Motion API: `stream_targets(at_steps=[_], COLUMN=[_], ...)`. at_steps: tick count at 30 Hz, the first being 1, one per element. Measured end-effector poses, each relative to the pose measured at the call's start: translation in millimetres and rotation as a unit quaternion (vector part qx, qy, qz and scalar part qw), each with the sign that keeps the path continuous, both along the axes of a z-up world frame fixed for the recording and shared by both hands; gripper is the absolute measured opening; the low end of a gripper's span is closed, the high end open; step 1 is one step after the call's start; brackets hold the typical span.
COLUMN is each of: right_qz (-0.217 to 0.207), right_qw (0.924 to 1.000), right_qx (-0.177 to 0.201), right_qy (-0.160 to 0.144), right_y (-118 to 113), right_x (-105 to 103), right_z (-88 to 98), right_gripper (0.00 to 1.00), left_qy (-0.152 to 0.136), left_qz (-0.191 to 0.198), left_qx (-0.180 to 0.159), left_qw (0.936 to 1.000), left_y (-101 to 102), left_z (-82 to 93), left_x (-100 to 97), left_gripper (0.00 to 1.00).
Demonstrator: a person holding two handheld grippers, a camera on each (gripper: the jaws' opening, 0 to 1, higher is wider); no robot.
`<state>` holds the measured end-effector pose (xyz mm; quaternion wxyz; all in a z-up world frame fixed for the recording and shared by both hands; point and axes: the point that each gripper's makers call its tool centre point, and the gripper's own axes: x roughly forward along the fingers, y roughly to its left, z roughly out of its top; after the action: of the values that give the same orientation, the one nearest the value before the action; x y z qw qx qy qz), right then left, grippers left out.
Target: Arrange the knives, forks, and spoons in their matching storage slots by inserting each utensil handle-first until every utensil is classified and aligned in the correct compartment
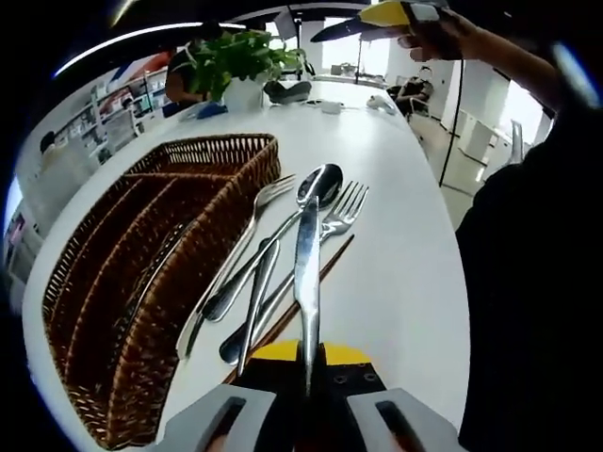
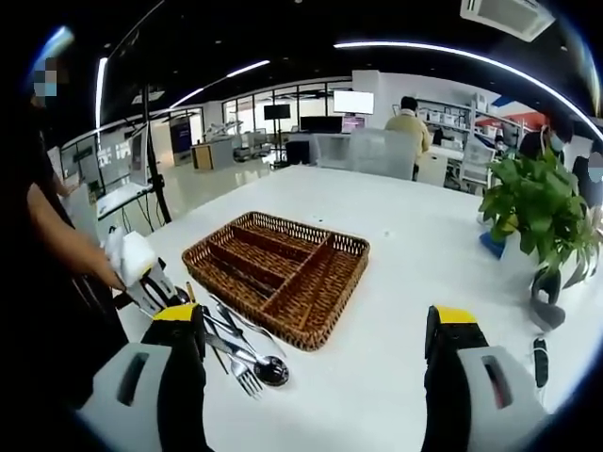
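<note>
My left gripper (image 1: pixel 309 360) is shut on a silver knife (image 1: pixel 306 273), whose blade points forward over the loose cutlery on the white table (image 1: pixel 405 254). Two forks (image 1: pixel 345 209), a spoon (image 1: pixel 320 184) and a brown chopstick (image 1: pixel 325 280) lie there beside the wicker divider basket (image 1: pixel 141 254). In the right gripper view the basket (image 2: pixel 278 268) sits mid-table, with the cutlery pile (image 2: pixel 247 363) at its near left corner. My right gripper (image 2: pixel 316 330) is open and holds nothing. It also appears raised high as the right gripper (image 1: pixel 396 14). The left gripper (image 2: pixel 141 273) is low at the left.
A potted plant (image 1: pixel 240 58) stands at the table's far end, seen also as the plant (image 2: pixel 537 212) on the right. The person's dark clothing (image 1: pixel 532 292) lines the table's edge. A small dark object (image 2: pixel 539 360) lies near the plant. People sit at desks behind.
</note>
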<state>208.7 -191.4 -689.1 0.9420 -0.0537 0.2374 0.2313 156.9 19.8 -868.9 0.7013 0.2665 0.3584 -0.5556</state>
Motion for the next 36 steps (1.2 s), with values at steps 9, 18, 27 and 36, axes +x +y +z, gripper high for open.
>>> stream_targets(at_steps=[9, 18, 27, 36], right_qz=[0.003, 0.004, 0.006, 0.003], right_qw=[1.0000, 1.0000, 1.0000, 1.0000], right_qx=[-0.002, -0.003, -0.005, -0.004], right_qy=[0.000, 0.000, 0.000, -0.001], right_y=[1.7, -0.6, -1.2, -4.8], right_x=[1.7, 3.1, 3.0, 2.4], right_z=[-0.7, 0.0, 0.7, 2.2], right_gripper=[0.99, 0.99, 0.99, 0.99], left_qy=[0.010, 0.016, 0.021, 0.021], left_qz=[-0.024, -0.050, -0.065, -0.090], left_qx=[-0.001, 0.017, 0.043, 0.073], left_qw=[0.9997, 0.9985, 0.9967, 0.9931], left_y=[1.3, 2.7, 4.7, 4.2], left_z=[5.3, 13.4, 28.1, 46.5], left_x=[-5.3, -6.2, -3.8, -4.0], left_gripper=[0.03, 0.03, 0.02, 0.02])
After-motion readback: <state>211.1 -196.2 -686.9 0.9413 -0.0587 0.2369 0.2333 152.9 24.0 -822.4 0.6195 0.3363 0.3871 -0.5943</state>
